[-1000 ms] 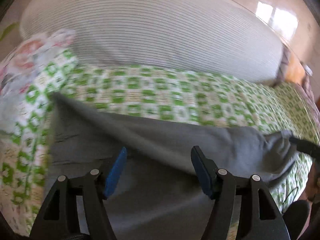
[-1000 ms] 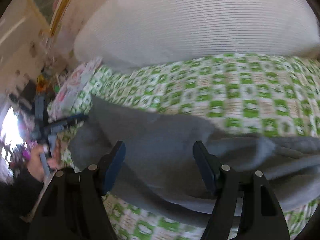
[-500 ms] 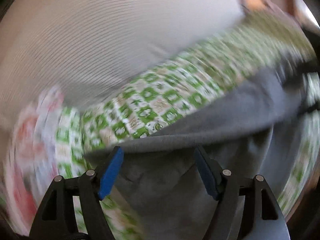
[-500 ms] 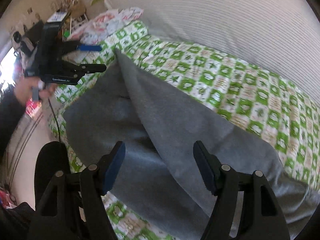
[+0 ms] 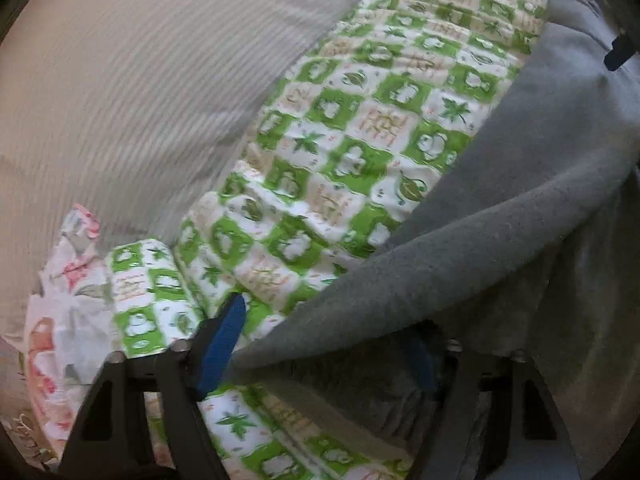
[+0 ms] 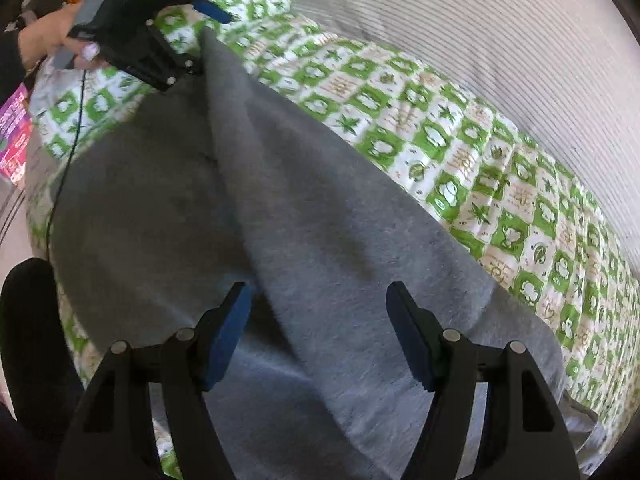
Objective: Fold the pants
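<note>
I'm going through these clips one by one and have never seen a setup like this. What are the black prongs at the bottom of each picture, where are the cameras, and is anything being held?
No robot here: a person holds a two-finger gripper in each hand, with a fisheye camera on each looking forward along its fingers. The prongs are those fingers, with blue pads.

The left wrist view shows the left gripper open, with the raised edge of the gray pants lying between its fingers. The right wrist view shows the right gripper open above the pants, gripping nothing. The person's left hand appears there too.

The pants lie on a green-and-white patterned bedspread, beside a large striped cushion.
</note>
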The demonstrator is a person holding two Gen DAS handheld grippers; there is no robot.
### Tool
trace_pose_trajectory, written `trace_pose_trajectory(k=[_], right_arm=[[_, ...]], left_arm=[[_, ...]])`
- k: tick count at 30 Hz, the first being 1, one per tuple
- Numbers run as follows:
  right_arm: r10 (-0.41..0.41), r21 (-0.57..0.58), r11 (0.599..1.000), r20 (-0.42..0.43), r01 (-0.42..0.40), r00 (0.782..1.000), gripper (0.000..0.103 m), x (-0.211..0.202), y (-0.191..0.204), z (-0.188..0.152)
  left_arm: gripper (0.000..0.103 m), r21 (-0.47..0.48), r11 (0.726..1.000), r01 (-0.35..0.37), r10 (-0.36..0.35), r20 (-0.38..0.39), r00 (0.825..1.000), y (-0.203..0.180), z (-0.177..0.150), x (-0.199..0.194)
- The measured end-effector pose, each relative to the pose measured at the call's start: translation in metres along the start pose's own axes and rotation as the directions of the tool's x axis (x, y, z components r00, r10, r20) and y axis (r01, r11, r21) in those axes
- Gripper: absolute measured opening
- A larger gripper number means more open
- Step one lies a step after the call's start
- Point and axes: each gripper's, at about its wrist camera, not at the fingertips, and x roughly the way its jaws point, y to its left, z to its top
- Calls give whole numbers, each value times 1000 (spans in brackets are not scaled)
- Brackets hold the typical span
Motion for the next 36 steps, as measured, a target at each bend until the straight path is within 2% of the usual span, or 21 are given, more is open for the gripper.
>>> trace_pose_trajectory(k=[1, 2, 5, 10, 16, 22, 26, 31, 36], right_arm=[[9, 17, 1000, -1, -9, 1000, 23, 1, -4, 0], [26, 35, 999, -8, -25, 1000, 6, 1, -8, 0], [64, 80, 995, 22, -65, 998, 5, -10, -16, -3], [84, 57, 994, 81, -89, 993, 4, -45, -15, -9], [117, 55, 991, 128, -125, 985, 4, -75, -18, -21], [140, 8, 990, 124, -143, 982, 4, -95, -5, -47], [162, -23, 987, 101, -160, 982, 4, -93, 5, -67], [187, -8, 982, 57, -187, 981, 4, -78, 11, -86], [199, -3, 980, 18, -198, 980, 4, -65, 18, -101]], left_arm=[[6, -21, 999, 33, -33, -18, 999, 0, -2, 3], [4, -48, 997, 64, -65, -22, 998, 1, -4, 3], [3, -100, 989, 106, -104, 31, 994, 5, -17, -11], [3, -188, 973, 137, -119, 104, 987, 4, -43, -63], [3, -215, 964, 155, -125, 150, 981, -20, -61, -123], [3, -210, 960, 185, -150, 172, 974, -57, -81, -163], [3, -230, 944, 236, -199, 171, 965, -87, -97, -166], [3, -290, 909, 300, -264, 158, 952, -117, -117, -154], [3, -342, 885, 316, -281, 149, 948, -127, -130, -140]])
